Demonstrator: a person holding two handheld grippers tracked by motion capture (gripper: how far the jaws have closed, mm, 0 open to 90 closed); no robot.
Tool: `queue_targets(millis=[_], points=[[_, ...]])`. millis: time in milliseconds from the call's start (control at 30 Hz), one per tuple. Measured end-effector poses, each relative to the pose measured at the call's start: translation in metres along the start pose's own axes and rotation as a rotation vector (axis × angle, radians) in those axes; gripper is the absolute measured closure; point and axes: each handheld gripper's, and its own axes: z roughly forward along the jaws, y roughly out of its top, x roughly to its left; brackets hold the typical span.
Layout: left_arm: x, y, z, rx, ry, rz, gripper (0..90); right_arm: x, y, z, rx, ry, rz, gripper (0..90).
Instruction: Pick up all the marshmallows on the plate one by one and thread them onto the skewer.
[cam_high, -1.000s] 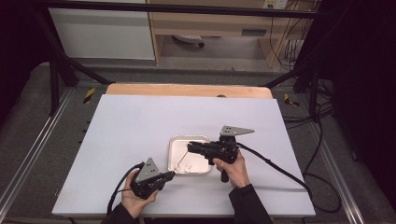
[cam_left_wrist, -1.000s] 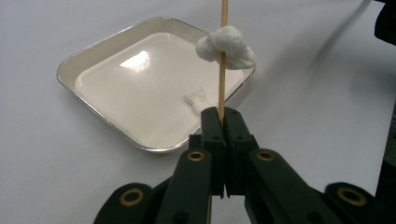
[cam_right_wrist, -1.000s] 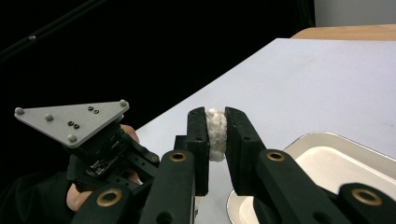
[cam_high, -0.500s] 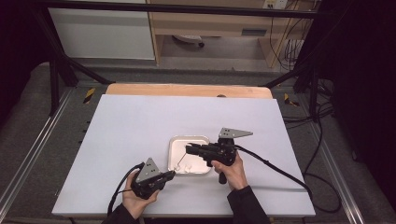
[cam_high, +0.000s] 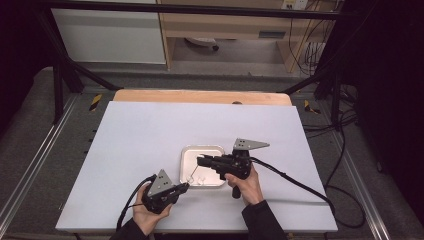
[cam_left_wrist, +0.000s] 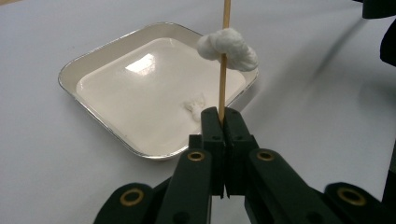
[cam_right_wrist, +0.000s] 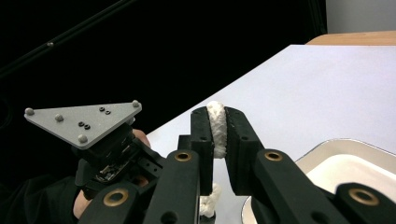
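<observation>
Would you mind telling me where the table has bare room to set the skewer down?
The table is bare from the tray back to the wooden edge, and left of the tray. It is crowded around the tray's near side, where the left gripper and right gripper work.

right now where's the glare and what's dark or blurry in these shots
Left gripper view: a bright glare patch on the tray, skewer sharp, left gripper slightly soft up close. Right gripper view: background black, marshmallow well lit. High view: evenly lit table, dark surroundings.
</observation>
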Motion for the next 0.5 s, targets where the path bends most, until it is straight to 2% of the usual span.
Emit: queue_targets(millis=[300,500], points=[[-0.0022,-0.0003,0.0005,-0.016,-0.002,-0.005,89.1,0.001,-0.0023,0.0008,-0.016,0.008,-0.005,83.7],[-0.0018,-0.0003,-0.0003,-0.021,0.012,-0.007,89.2,0.0007,-0.0039,0.0021,-0.027,0.015,-0.007,83.9]])
